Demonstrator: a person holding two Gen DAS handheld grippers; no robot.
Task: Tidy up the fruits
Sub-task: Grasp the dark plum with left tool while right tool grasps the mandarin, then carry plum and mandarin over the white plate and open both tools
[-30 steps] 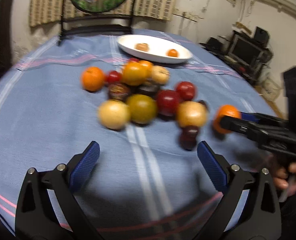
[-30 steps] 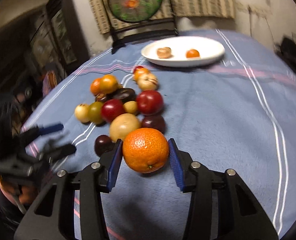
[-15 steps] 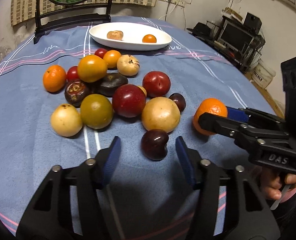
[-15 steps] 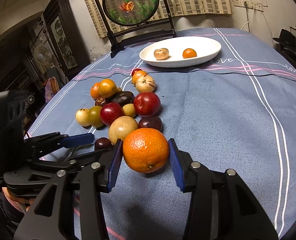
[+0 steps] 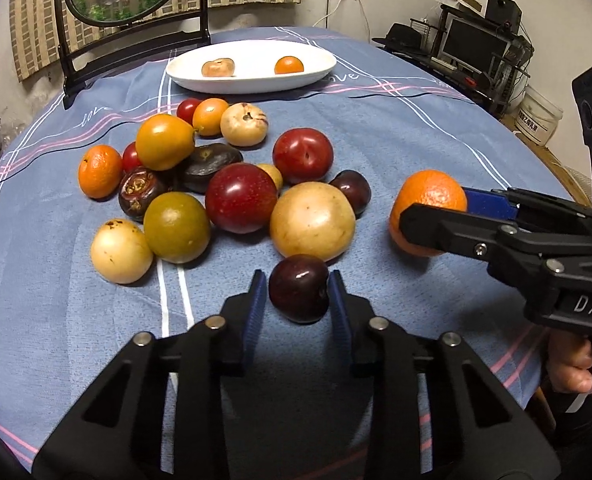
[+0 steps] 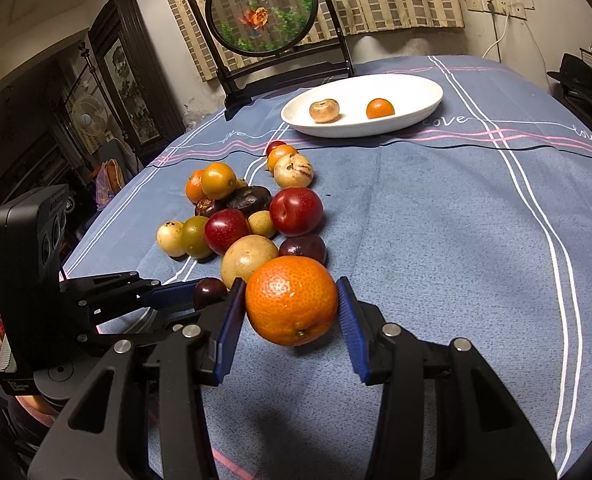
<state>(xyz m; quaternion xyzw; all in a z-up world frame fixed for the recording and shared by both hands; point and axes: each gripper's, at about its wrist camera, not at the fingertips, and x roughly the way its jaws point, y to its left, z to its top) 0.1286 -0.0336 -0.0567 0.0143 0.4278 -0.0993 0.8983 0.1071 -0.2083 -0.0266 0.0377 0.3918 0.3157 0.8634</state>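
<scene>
A pile of mixed fruits point(image 5: 240, 196) lies on the blue tablecloth. My left gripper point(image 5: 298, 294) is shut on a dark plum point(image 5: 299, 288) at the pile's near edge; the plum rests on the cloth. My right gripper point(image 6: 292, 306) is shut on a large orange point(image 6: 292, 300), also seen in the left wrist view point(image 5: 428, 204) to the right of the pile. A white oval plate point(image 5: 252, 80) at the far side holds a tan fruit point(image 5: 218, 68) and a small orange point(image 5: 289, 65). The plate also shows in the right wrist view point(image 6: 428, 104).
A framed round goldfish screen point(image 6: 262, 12) stands on a black stand behind the plate. The round table's edge curves off on the right point(image 5: 536, 152), with a desk and monitor beyond it. Bare cloth point(image 6: 456, 240) lies right of the pile.
My left gripper moved forward to the dark plum and its jaws closed from wide open onto it. My right gripper kept hold of the orange.
</scene>
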